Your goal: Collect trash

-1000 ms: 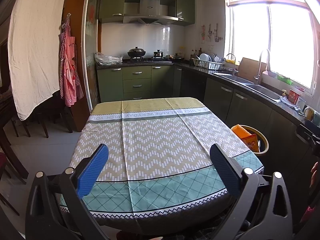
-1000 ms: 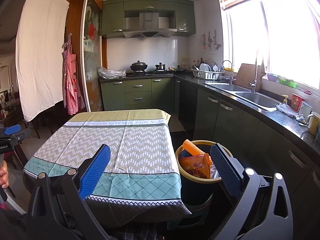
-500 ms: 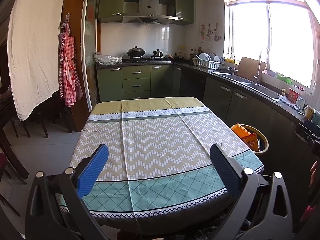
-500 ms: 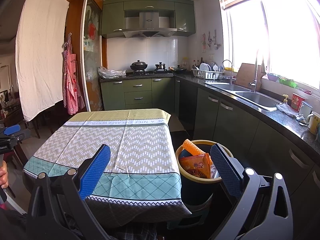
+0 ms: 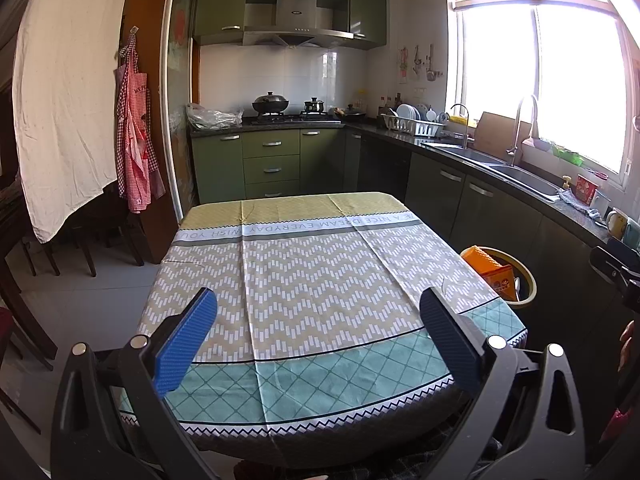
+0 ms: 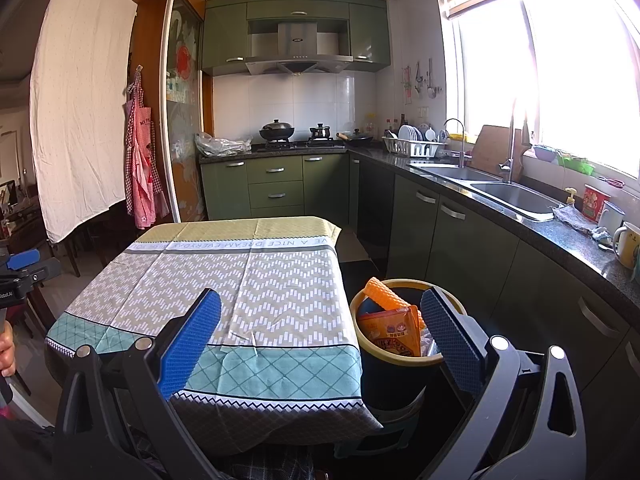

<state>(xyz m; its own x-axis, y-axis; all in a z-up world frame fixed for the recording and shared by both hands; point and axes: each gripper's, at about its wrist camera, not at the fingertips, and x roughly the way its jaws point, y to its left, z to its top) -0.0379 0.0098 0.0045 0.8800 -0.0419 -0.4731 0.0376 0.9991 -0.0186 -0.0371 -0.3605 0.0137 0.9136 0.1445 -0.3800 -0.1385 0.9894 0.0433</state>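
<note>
A dark trash bin with a yellow rim (image 6: 400, 360) stands on the floor at the table's right side; it also shows in the left wrist view (image 5: 524, 276). In it are an orange ridged piece (image 6: 386, 292) and an orange snack packet (image 6: 394, 330). The table (image 5: 312, 280) has a patterned cloth with nothing lying on it. My left gripper (image 5: 316, 336) is open and empty over the table's near edge. My right gripper (image 6: 320, 338) is open and empty, held near the table's right corner with the bin just behind its right finger.
Green cabinets and a dark counter (image 6: 540, 232) with a sink (image 6: 516, 196) run along the right wall. A stove with pots (image 5: 296, 110) is at the back. A white sheet (image 5: 68, 92) and a red apron (image 5: 134, 152) hang at left, with chairs (image 5: 80, 236) below.
</note>
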